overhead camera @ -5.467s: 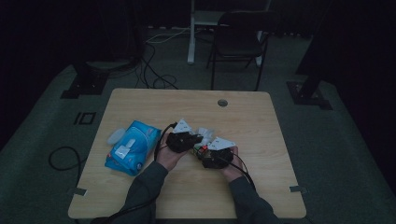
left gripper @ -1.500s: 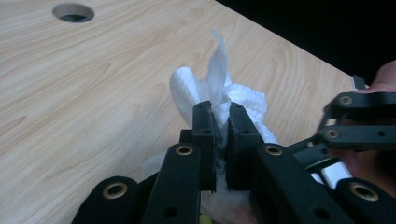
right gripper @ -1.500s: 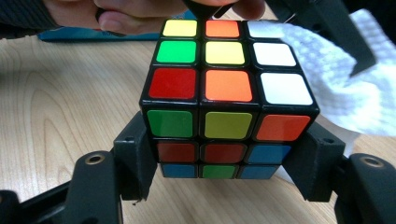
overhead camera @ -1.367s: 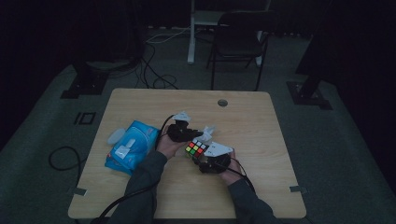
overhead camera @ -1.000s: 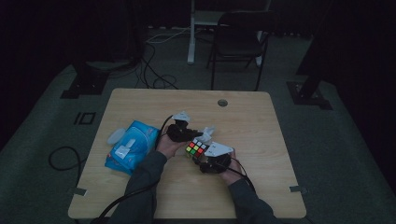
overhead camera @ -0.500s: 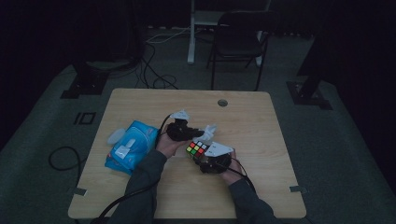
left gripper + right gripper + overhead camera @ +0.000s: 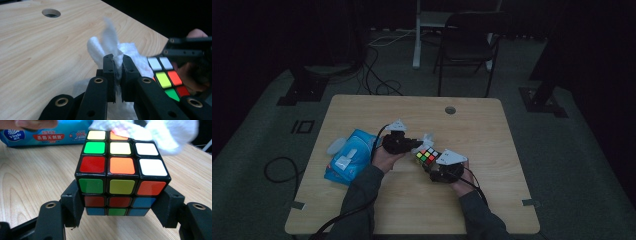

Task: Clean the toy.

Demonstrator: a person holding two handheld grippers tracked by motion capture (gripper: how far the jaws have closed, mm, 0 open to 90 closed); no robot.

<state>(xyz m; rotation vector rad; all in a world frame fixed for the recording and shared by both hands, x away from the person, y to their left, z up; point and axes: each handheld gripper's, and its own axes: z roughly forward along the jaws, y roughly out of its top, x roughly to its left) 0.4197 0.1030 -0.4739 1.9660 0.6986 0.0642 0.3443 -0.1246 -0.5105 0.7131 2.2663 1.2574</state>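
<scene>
The right tool [image 7: 121, 202] clamps a Rubik's cube [image 7: 121, 177] by its lower layers, one black jaw pressed on each side, so the cube sits upright between the jaws and above the wooden tabletop [image 7: 32, 182]. In the high view the cube [image 7: 427, 156] lies near the middle of the tabletop [image 7: 492, 125], at about 10 o'clock from the right tool [image 7: 435, 169].

The left tool [image 7: 117, 65] is closed on a white wet wipe [image 7: 110, 45], the crumpled cloth pinched between its jaw tips and spilling out above and below them. The wipe [image 7: 155, 132] rests on the cube's far top edge, at about 1 o'clock from the cube's centre in the right gripper view. In the high view the left tool [image 7: 421, 144] points toward 4 o'clock, just beside the cube.

A blue pack of wet wipes [image 7: 352, 156] lies on the tabletop at 9 o'clock from the cube, well apart from it.
</scene>
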